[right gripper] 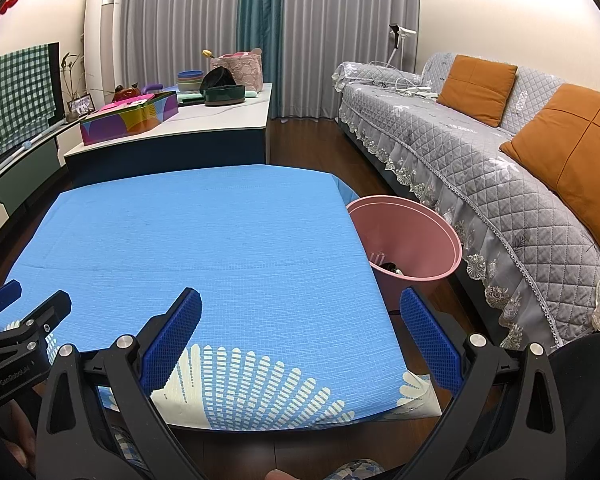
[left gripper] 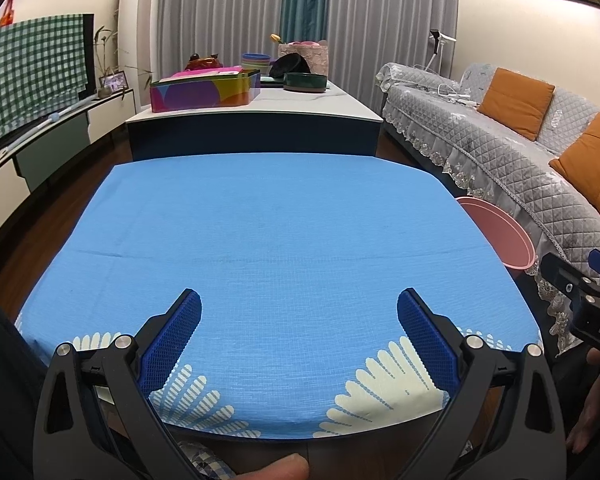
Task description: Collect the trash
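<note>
Matt woven tablecloth — smooth plastic pink bin.

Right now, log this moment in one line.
left tongs open, empty | right tongs open, empty | blue tablecloth bare | pink bin beside table, holds items

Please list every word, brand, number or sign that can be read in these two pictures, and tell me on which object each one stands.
"DAS", cut off by the picture edge: on the black body of the right gripper, in the left wrist view.
"SenRobotAI", small, reading uncertain: on the black body of the left gripper, in the right wrist view.
Markings inside the pink bin: too small to read.
</note>
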### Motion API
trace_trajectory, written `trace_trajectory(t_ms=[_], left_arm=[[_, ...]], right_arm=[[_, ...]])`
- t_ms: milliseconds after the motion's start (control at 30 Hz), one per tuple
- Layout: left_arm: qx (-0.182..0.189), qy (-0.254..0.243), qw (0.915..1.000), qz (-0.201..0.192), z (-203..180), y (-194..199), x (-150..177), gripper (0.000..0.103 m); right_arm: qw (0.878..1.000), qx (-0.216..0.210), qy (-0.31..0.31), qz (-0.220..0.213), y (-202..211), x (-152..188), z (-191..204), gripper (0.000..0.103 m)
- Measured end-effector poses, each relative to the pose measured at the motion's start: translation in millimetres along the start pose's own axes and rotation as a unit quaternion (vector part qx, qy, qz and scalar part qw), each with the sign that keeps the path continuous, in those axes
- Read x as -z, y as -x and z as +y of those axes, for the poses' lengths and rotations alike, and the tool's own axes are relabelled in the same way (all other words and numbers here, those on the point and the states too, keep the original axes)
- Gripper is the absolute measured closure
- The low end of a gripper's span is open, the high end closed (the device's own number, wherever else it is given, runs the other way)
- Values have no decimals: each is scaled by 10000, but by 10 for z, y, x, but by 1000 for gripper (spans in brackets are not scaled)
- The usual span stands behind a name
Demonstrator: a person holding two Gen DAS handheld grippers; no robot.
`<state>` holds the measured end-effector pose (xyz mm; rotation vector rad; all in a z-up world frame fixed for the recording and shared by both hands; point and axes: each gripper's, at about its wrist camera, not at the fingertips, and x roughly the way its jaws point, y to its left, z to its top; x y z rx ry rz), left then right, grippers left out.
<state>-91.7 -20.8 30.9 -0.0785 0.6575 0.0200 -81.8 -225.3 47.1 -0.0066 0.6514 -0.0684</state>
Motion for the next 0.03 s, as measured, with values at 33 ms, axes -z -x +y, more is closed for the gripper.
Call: trace_trajectory(t_ms=[33], left_arm=[[0, -1, 10000, 3, 7, -1, 2, 8]], right_arm=[[10000, -1, 3, 0, -1, -1, -1, 5]])
